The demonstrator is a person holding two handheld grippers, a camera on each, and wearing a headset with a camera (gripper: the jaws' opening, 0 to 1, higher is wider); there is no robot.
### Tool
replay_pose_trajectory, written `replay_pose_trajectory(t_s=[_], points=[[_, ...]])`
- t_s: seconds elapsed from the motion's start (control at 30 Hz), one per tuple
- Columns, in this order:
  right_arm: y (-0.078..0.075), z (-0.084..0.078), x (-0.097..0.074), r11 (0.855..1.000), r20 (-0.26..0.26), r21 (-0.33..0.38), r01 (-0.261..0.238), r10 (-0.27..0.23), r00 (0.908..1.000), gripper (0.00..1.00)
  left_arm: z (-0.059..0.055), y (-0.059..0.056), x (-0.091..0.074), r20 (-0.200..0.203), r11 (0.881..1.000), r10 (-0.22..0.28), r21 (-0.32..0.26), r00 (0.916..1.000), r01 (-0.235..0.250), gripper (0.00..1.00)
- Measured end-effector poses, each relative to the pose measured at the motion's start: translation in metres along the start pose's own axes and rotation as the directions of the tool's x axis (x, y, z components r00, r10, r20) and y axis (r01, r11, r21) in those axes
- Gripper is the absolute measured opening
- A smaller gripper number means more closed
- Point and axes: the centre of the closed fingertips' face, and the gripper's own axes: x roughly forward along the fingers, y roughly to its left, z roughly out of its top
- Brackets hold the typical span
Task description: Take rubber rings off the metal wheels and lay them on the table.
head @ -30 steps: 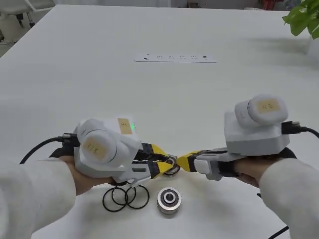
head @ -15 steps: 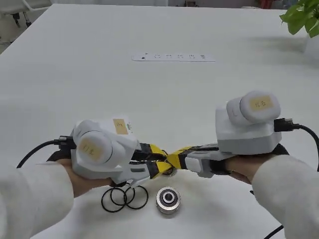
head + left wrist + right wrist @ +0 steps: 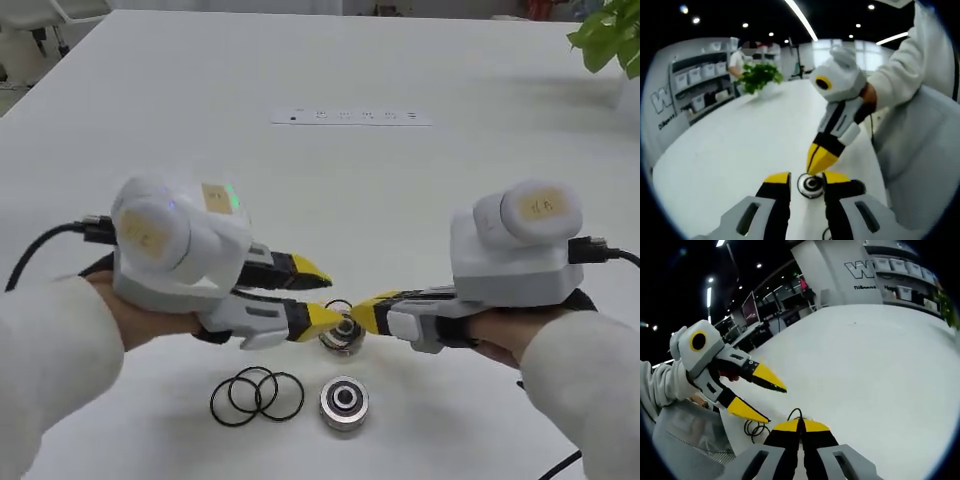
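White table (image 3: 420,200). Left gripper (image 3: 337,298): jaws apart, silver metal wheel (image 3: 342,338) just ahead. Right gripper (image 3: 358,313): jaws closed, pinching a thin black rubber ring (image 3: 792,412) beside that wheel. Second wheel (image 3: 344,402) and three loose rings (image 3: 255,395) lie nearby.

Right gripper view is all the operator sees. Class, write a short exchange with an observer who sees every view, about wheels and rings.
Operator: My right gripper pinches a ring; what's below it?
Observer: A wheel on the table, just ahead of the open left gripper.
Operator: Any other wheel?
Observer: A second wheel stands nearer the person.
Operator: How many rings are off?
Observer: Three loose rings overlap beside it.
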Motion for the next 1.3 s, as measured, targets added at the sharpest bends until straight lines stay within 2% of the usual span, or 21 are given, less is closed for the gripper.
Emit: replay_pose_trajectory(t_s=[0.13,0.2,0.23,0.33,0.43,0.47,0.5,0.6,0.63,0.7,0.8,0.9,0.93,1.03,1.1,1.2,1.3], points=[[0.008,0.009,-0.003,1.000,0.028,0.008,-0.025,0.025,0.9993,0.00,0.018,0.005,-0.021,0.016,1.000,0.020,0.022,0.9997,-0.020,0.40],[0.017,0.012,-0.002,0.997,0.040,0.029,-0.067,0.066,0.9970,0.00,0.026,0.005,-0.036,0.020,0.999,0.029,0.034,0.9994,-0.029,0.44],[0.018,0.012,-0.002,0.997,0.038,0.031,-0.070,0.069,0.9969,0.00,0.030,0.005,-0.045,0.017,0.999,0.030,0.043,0.9994,-0.031,0.45],[0.037,0.015,0.000,0.992,0.034,0.017,-0.124,0.123,0.9918,0.00,0.035,0.002,-0.072,0.013,0.996,0.046,0.072,0.9988,-0.047,0.50],[0.055,0.013,0.002,0.984,0.015,-0.004,-0.176,0.176,0.9842,0.00,0.034,-0.004,-0.095,-0.005,0.994,0.080,0.072,0.9968,-0.079,0.57],[0.062,0.012,0.002,0.981,0.005,-0.007,-0.195,0.195,0.9808,0.00,0.033,-0.006,-0.103,-0.011,0.993,0.091,0.076,0.9958,-0.090,0.59],[0.068,0.009,0.003,0.977,-0.010,-0.009,-0.212,0.212,0.9772,0.00,0.024,0.001,-0.117,-0.020,0.991,0.109,0.077,0.9938,-0.107,0.60],[0.079,0.003,0.005,0.971,-0.040,-0.002,-0.237,0.237,0.9706,0.00,0.014,-0.004,-0.140,-0.039,0.986,0.158,0.061,0.9866,-0.156,0.62],[0.085,-0.001,0.006,0.966,-0.058,-0.007,-0.257,0.256,0.9649,0.00,0.010,-0.007,-0.146,-0.045,0.984,0.170,0.051,0.9844,-0.168,0.63],[0.090,-0.007,0.008,0.963,-0.089,-0.011,-0.270,0.268,0.9595,0.00,-0.002,-0.013,-0.160,-0.058,0.980,0.198,0.017,0.9785,-0.197,0.67],[0.092,-0.022,0.014,0.960,-0.151,-0.047,-0.276,0.266,0.9519,0.00,-0.020,-0.019,-0.179,-0.061,0.959,0.276,-0.049,0.9591,-0.279,0.72],[0.093,-0.031,0.017,0.958,-0.182,-0.061,-0.279,0.264,0.9471,0.00,-0.036,-0.028,-0.186,-0.067,0.941,0.310,-0.121,0.9483,-0.317,0.72],[0.094,-0.034,0.018,0.957,-0.194,-0.064,-0.282,0.265,0.9446,0.00,-0.040,-0.030,-0.187,-0.074,0.938,0.313,-0.129,0.9468,-0.320,0.73],[0.093,-0.038,0.021,0.955,-0.212,-0.110,-0.275,0.247,0.9455,0.00,-0.052,-0.040,-0.189,-0.086,0.929,0.328,-0.151,0.9409,-0.337,0.75],[0.092,-0.038,0.023,0.956,-0.213,-0.109,-0.271,0.244,0.9460,0.00,-0.055,-0.043,-0.189,-0.091,0.922,0.336,-0.173,0.9373,-0.348,0.76],[0.091,-0.042,0.026,0.958,-0.230,-0.104,-0.268,0.239,0.9435,0.00,-0.056,-0.048,-0.189,-0.092,0.918,0.340,-0.182,0.9359,-0.351,0.77],[0.089,-0.048,0.031,0.951,-0.256,-0.162,-0.262,0.216,0.9423,0.00,-0.052,-0.052,-0.188,-0.095,0.920,0.338,-0.177,0.9363,-0.350,0.78]])
